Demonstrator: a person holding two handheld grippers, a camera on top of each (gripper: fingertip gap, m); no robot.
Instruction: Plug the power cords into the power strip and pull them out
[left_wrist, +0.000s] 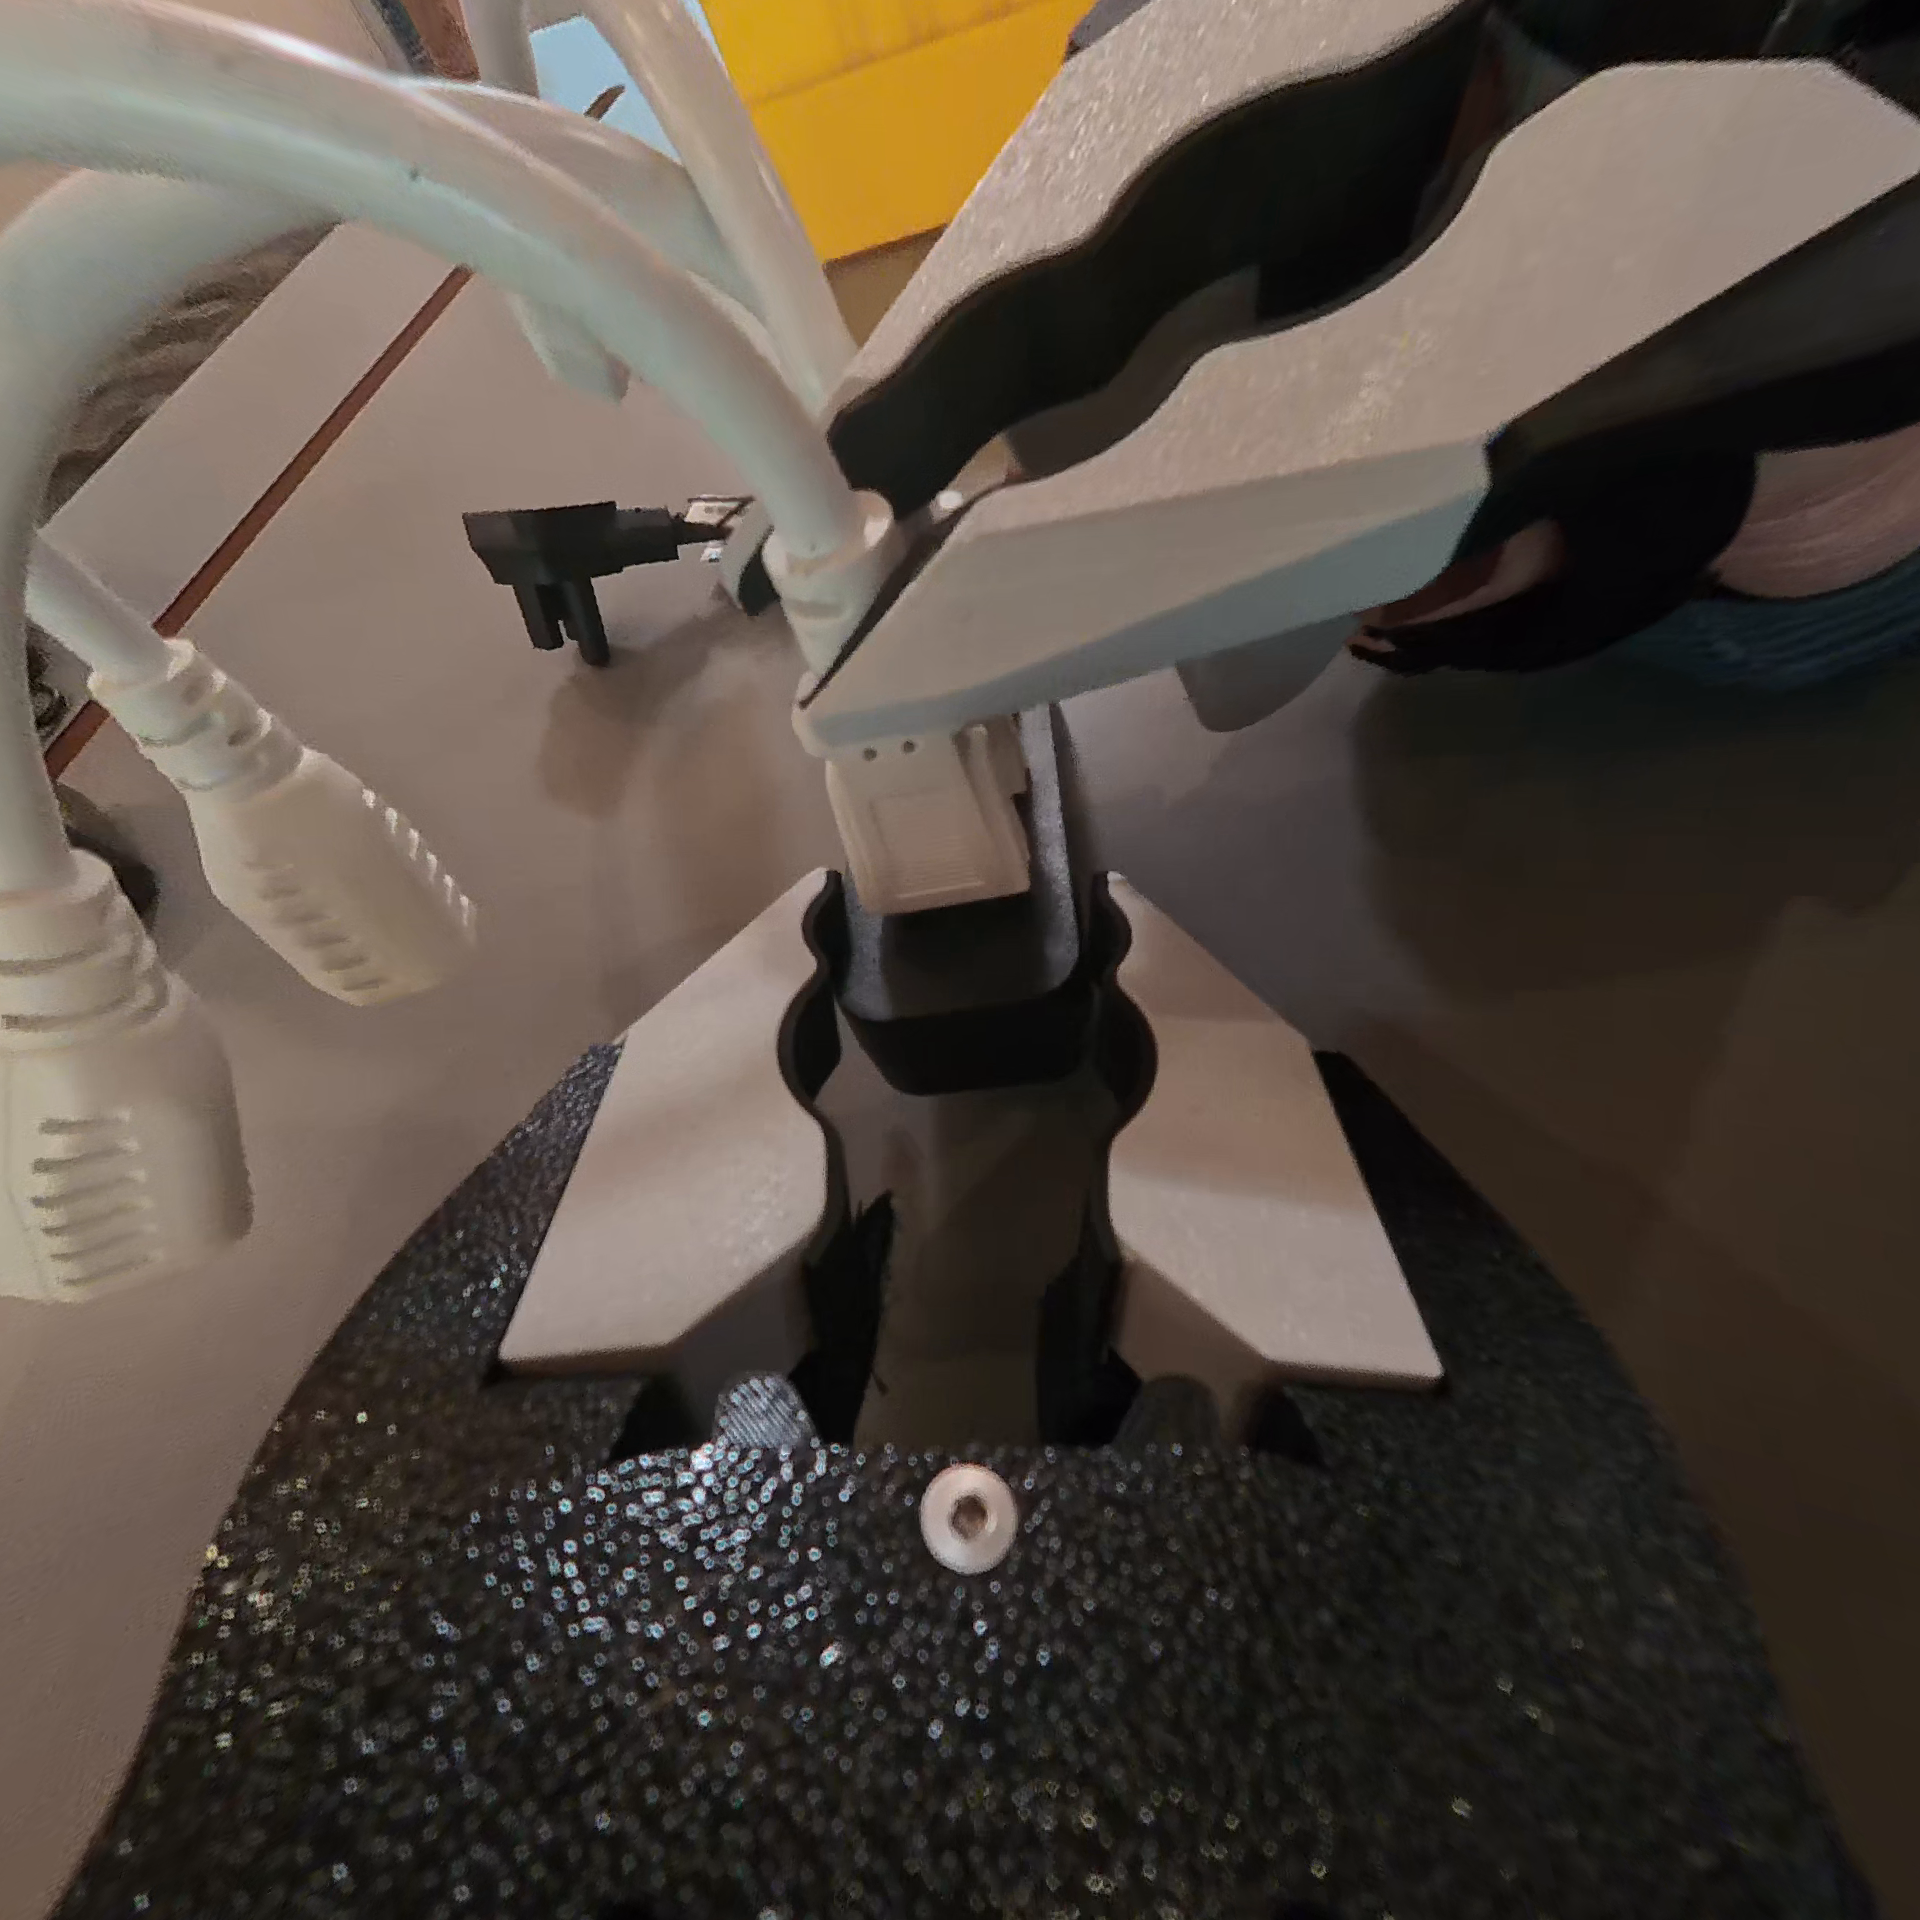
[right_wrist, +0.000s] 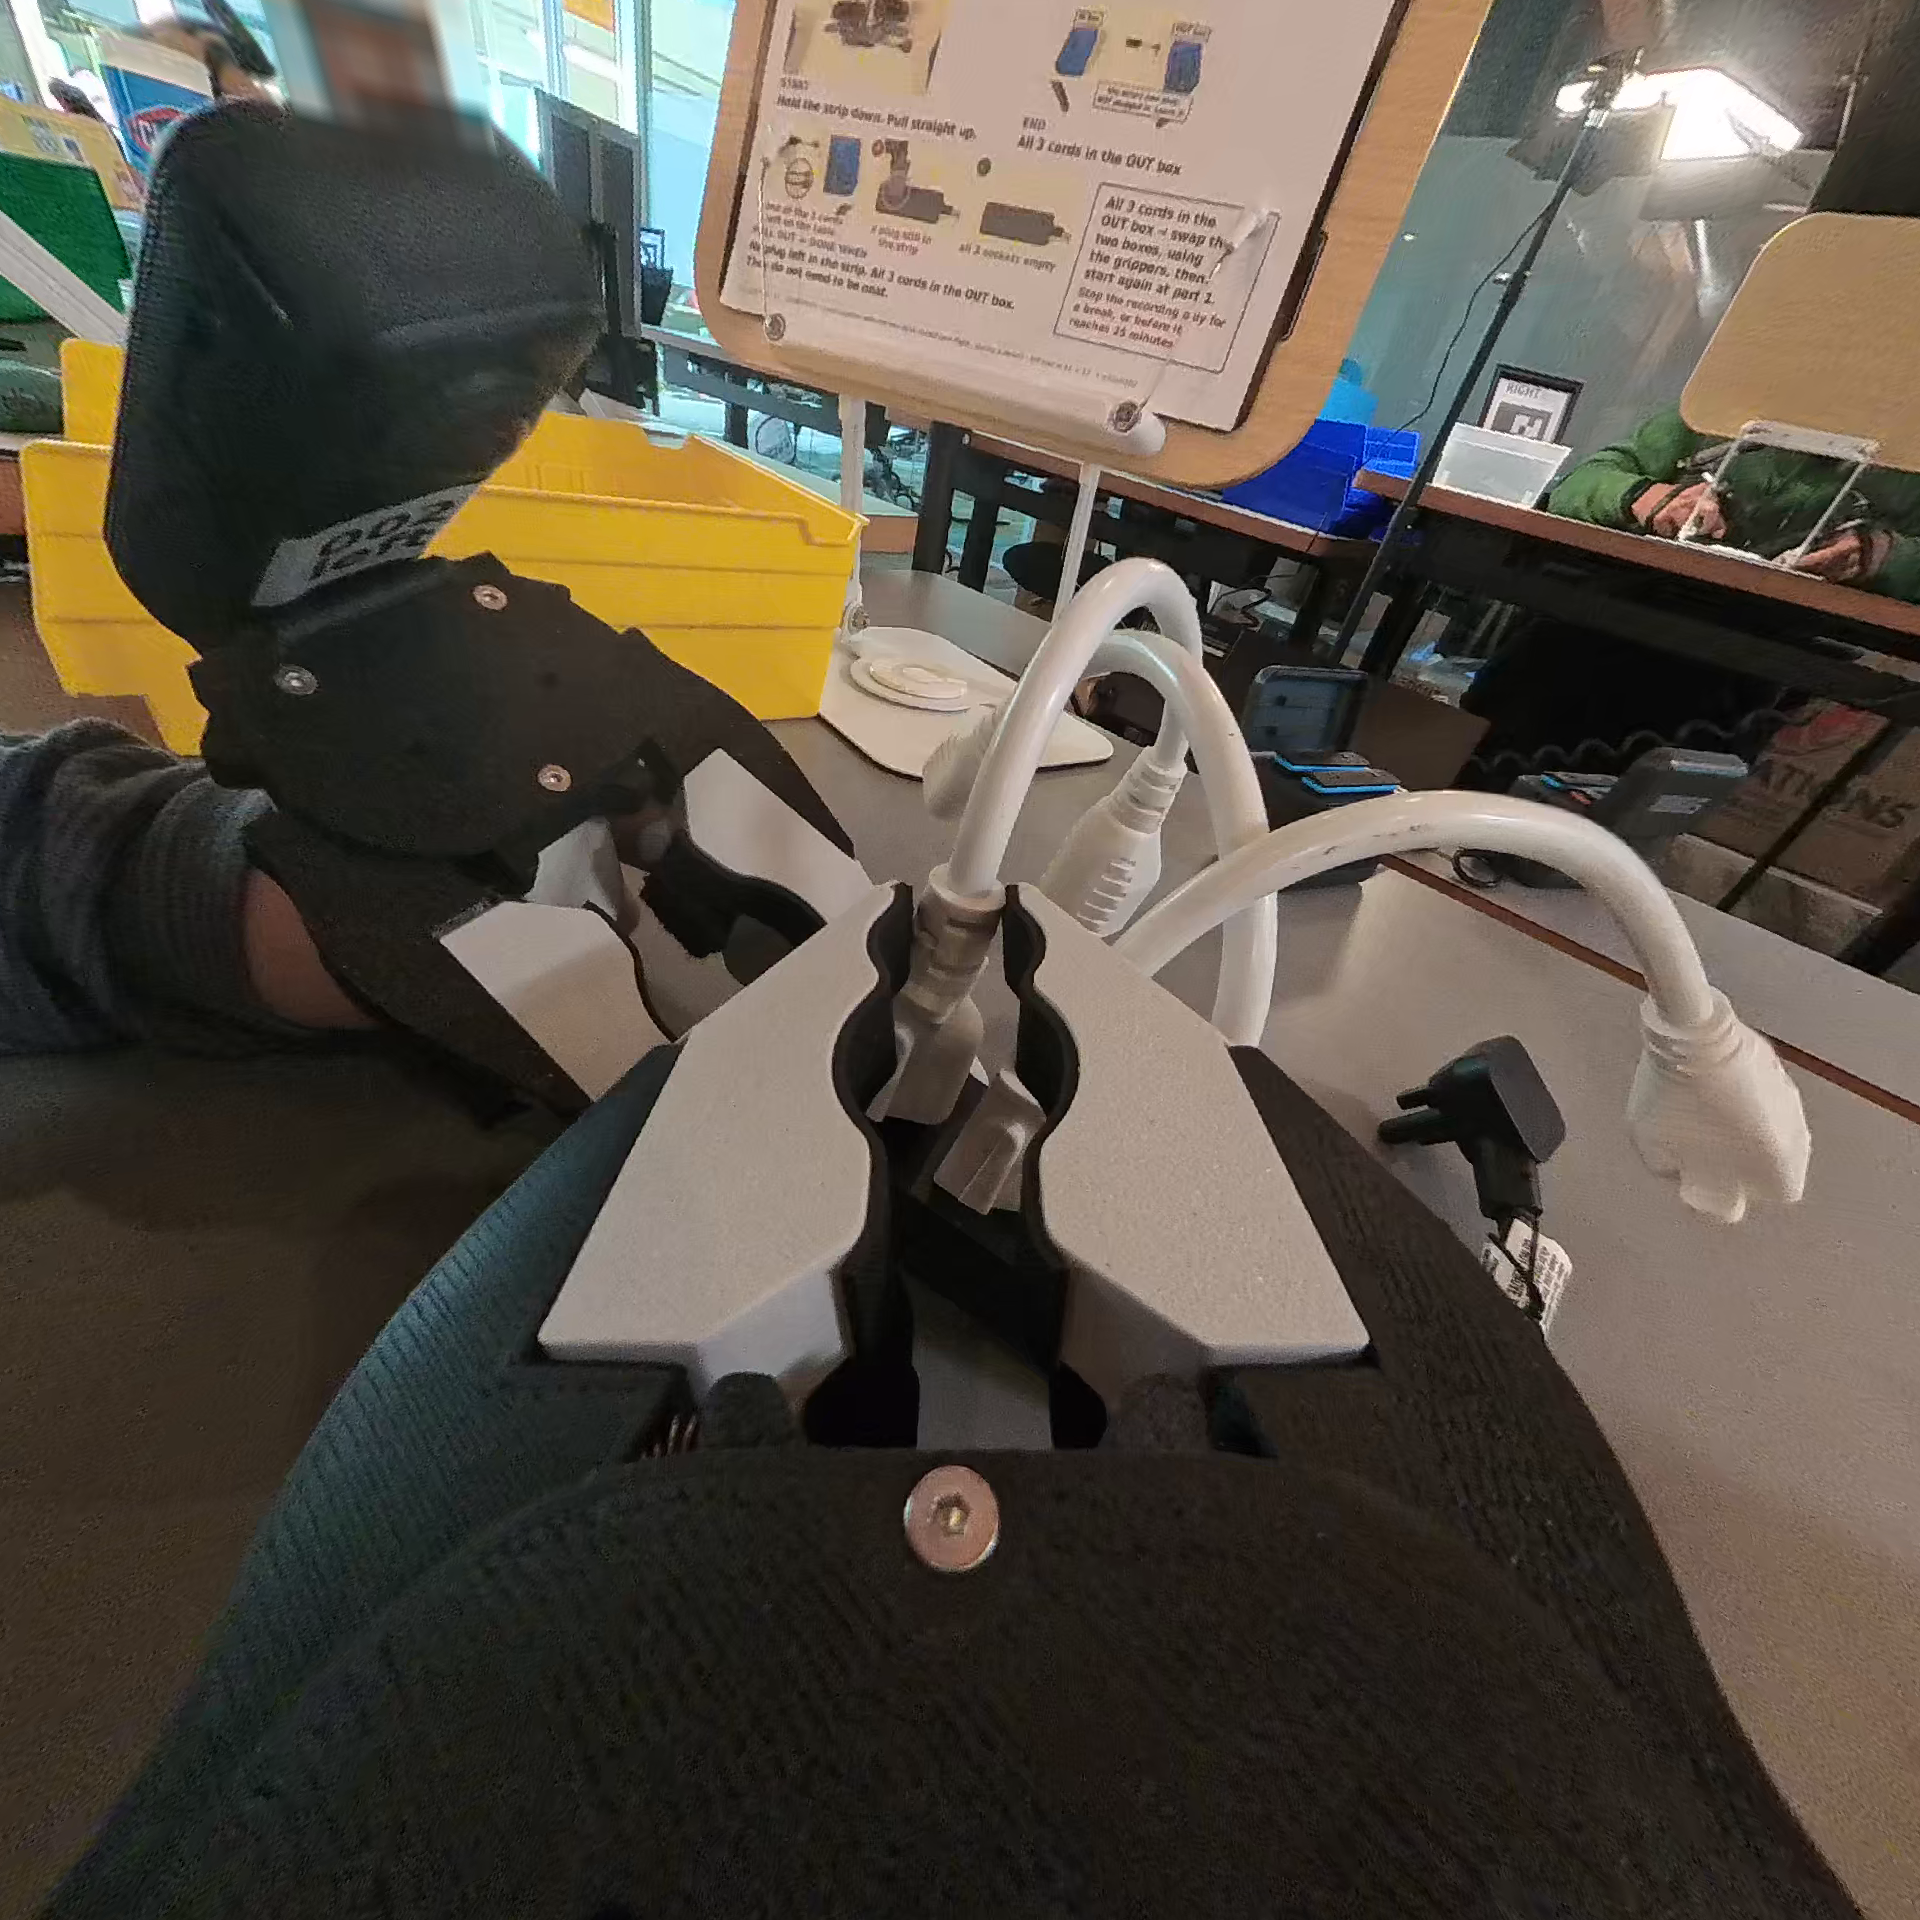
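Gripping a white plug (right_wrist: 940, 1003) between its closed fingers, the right hand-held gripper (right_wrist: 954, 914) holds it at the black power strip (left_wrist: 961, 997); the plug's cord (right_wrist: 1049, 686) arches up and away. The left hand-held gripper (left_wrist: 961, 914) is clamped on the near end of the strip, which stands on the grey tabletop (left_wrist: 1455, 1039). In the left wrist view, the right gripper reaches in from the upper right, and two more white plugs (left_wrist: 332, 873) hang at the left on looping cords. A black plug (right_wrist: 1475, 1127) lies on the tabletop, apart from the strip. A yellow bin (right_wrist: 644, 561) and a board bearing an instruction sheet (right_wrist: 1029, 197) stand behind.
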